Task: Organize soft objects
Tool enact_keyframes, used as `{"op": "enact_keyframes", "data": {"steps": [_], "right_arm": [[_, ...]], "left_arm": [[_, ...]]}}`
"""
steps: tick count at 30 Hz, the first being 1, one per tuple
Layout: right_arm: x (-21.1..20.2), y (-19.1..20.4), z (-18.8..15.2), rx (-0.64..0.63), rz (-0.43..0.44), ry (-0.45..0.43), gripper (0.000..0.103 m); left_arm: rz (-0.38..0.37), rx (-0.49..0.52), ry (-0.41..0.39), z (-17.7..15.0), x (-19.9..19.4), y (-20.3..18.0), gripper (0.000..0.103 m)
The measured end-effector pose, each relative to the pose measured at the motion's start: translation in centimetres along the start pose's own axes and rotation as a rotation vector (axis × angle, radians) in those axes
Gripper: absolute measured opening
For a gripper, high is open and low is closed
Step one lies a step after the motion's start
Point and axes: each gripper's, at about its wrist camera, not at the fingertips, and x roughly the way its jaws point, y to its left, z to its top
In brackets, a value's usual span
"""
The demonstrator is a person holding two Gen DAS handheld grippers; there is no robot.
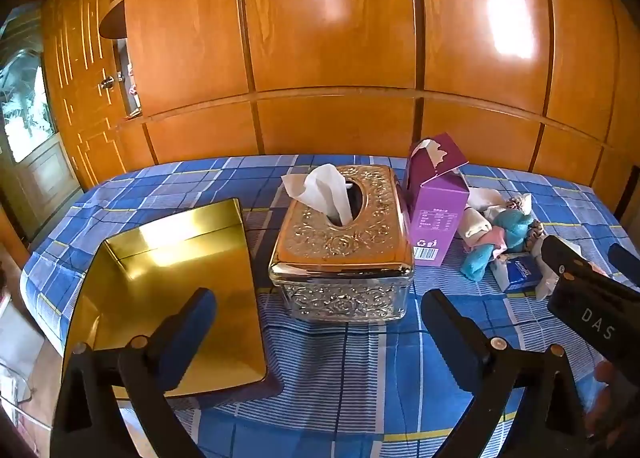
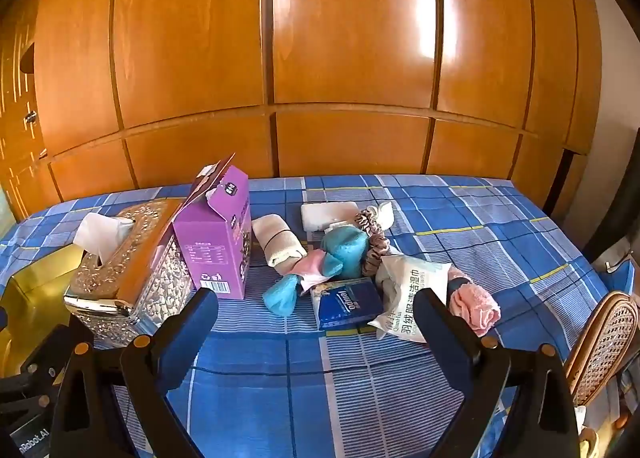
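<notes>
Between the right gripper's (image 2: 316,310) wide-apart fingers lies a blue tissue pack (image 2: 349,302), partly under a wet-wipes pouch (image 2: 408,294). Beyond the left gripper's (image 1: 318,312) spread, empty fingers stands an ornate tissue box (image 1: 344,242); the gold tray (image 1: 172,290) is partly hidden.

A home bedroom is showing here: a wooden wardrobe (image 2: 352,57) is standing right behind the bed's blue checked sheet (image 2: 480,225).

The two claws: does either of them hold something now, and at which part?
Nothing is held. The left claw and the right claw are both open and empty above the blue tablecloth.
</notes>
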Motion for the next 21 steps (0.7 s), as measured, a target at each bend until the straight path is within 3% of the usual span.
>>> {"op": "enact_keyframes", "data": {"steps": [21], "right_arm": [[-0.32,0.28,0.23,-0.013,0.014,-0.014,0.100]], "left_arm": [[0.002,-0.011,-0.008,0.10,-0.51,0.37,0.103]]}}
